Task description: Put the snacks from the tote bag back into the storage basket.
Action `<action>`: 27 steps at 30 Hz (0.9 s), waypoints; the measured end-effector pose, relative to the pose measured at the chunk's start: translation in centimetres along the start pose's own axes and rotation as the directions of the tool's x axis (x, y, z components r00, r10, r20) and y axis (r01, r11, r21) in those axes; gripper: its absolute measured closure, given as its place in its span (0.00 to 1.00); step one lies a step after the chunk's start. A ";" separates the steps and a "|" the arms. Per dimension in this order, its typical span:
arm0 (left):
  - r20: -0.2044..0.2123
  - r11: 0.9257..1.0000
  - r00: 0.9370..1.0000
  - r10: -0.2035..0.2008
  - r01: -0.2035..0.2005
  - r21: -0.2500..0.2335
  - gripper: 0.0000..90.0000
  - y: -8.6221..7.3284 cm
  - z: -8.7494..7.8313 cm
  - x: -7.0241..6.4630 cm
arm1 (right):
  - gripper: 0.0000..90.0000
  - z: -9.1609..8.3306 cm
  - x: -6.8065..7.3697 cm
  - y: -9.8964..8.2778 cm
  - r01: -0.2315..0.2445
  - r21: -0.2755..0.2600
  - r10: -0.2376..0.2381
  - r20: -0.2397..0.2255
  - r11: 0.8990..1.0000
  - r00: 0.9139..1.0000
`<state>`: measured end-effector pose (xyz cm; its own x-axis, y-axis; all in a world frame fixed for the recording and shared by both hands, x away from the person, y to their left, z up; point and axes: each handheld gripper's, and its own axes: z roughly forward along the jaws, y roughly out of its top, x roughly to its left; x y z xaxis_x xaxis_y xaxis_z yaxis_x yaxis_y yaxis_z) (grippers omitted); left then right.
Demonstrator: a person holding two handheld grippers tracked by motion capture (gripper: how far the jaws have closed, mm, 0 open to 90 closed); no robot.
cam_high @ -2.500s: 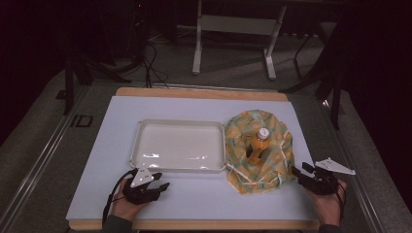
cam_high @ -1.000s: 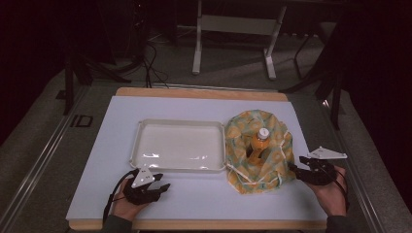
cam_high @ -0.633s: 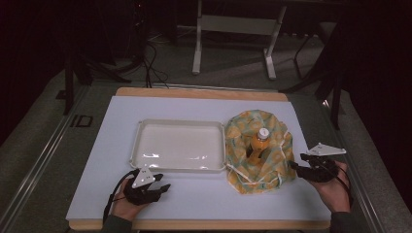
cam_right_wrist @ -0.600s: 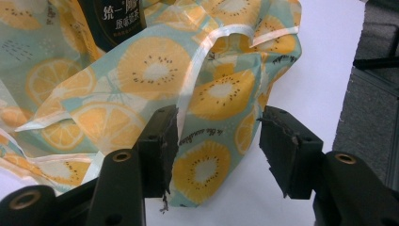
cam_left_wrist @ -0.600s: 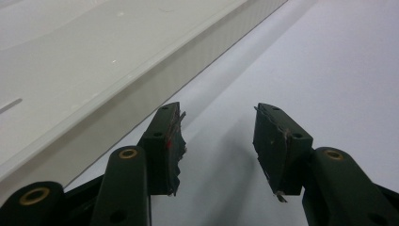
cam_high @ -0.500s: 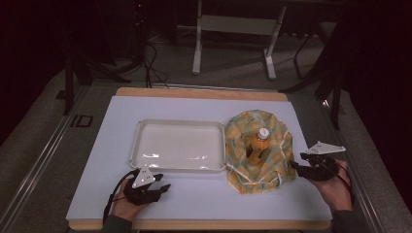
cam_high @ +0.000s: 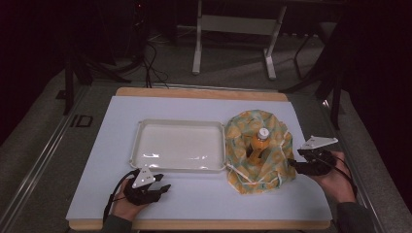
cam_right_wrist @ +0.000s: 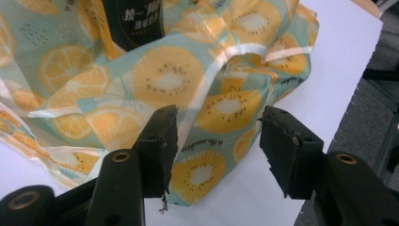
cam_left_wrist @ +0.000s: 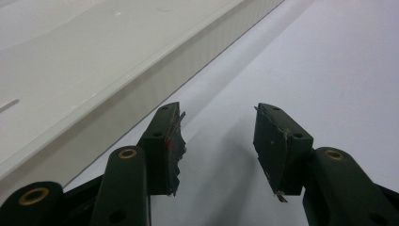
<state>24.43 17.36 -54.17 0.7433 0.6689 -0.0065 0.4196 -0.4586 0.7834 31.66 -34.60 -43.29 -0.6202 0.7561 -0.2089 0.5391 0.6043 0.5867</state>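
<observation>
A soft drawstring bag (cam_right_wrist: 155,89) printed with orange and kiwi slices lies slumped on the white table (cam_high: 209,194) directly ahead of the right gripper (cam_right_wrist: 214,146), its nearest folds just beyond the fingertips. The bag looks light, limp and likely to crumple or slide rather than lift as one piece. A bottle (cam_high: 258,143) with a white cap and dark label stands inside it, past the near fold from the gripper, and would add weight and could tip if the cloth is tugged sideways. The pale ribbon-like cord (cam_right_wrist: 207,82) running across the fabric between the jaws' line of sight, or a bunched hem at the near edge, appears the surest place to pinch. The right gripper's jaws stand roughly half open with nothing between the pads. Across the table, the left gripper (cam_left_wrist: 219,141) rests low with its jaws apart and empty, a shallow white tray (cam_left_wrist: 94,70) just ahead and to one side of its tips. In the high view the bag (cam_high: 260,148) sits touching the tray's (cam_high: 141,141) edge.
</observation>
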 end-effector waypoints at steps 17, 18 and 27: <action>-0.001 1.000 1.000 -0.001 0.001 0.000 0.57 0.0 0.0 0.0 | 0.50 0.1 0.0 2.2 0.114 0.070 -0.111 -0.050 0.991 0.993; -0.001 1.000 1.000 -0.001 0.001 0.000 0.57 0.0 0.0 0.0 | 0.50 0.1 0.0 2.4 0.120 0.072 -0.116 -0.053 0.990 0.992; -0.002 1.000 1.000 -0.001 0.001 -0.001 0.57 0.0 0.0 0.0 | 0.50 0.3 0.2 3.4 0.164 0.094 -0.157 -0.076 0.982 0.985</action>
<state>24.44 17.39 -54.17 0.7420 0.6704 -0.0064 0.4201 -0.4574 0.7838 33.52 -32.37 -41.55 -0.7388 0.6303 -0.2384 0.4810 0.7410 0.4685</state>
